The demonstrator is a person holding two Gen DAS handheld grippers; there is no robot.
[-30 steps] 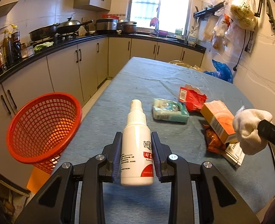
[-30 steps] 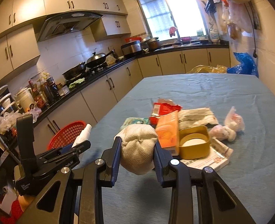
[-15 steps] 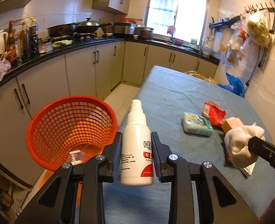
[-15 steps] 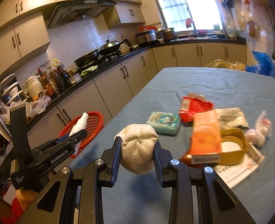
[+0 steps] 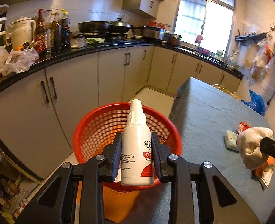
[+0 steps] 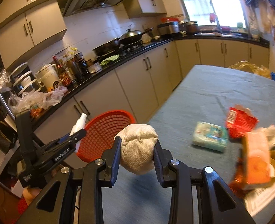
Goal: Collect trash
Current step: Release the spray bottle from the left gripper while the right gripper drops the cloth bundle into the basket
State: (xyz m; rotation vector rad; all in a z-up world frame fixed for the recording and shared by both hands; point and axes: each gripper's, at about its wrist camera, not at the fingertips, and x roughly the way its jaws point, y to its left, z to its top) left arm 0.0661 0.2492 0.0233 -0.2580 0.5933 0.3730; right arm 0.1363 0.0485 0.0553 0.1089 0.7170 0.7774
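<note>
Since a second ago: red basket (image 5: 126,140) gone from left edge of frame to dead centre in left wrist view, directly behind the spray bottle (image 5: 136,149). Surface (image 5: 208,123) pushed off to right half of frame. Both loads carried off toward the basket; drop looks close for the bottle, not yet made.

Left gripper (image 5: 136,158): fingers narrow, clamped on bottle body, bottle upright, nozzle up, above basket mouth. Pointing forward and down.

Right gripper (image 6: 137,153): fingers clamped on white cloth ball (image 6: 138,147), above surface edge, basket upper left of it, short of the rim.

Left on surface at right of frame: tissue pack (image 6: 209,139), red wrapper (image 6: 240,122), orange box (image 6: 256,158).
</note>
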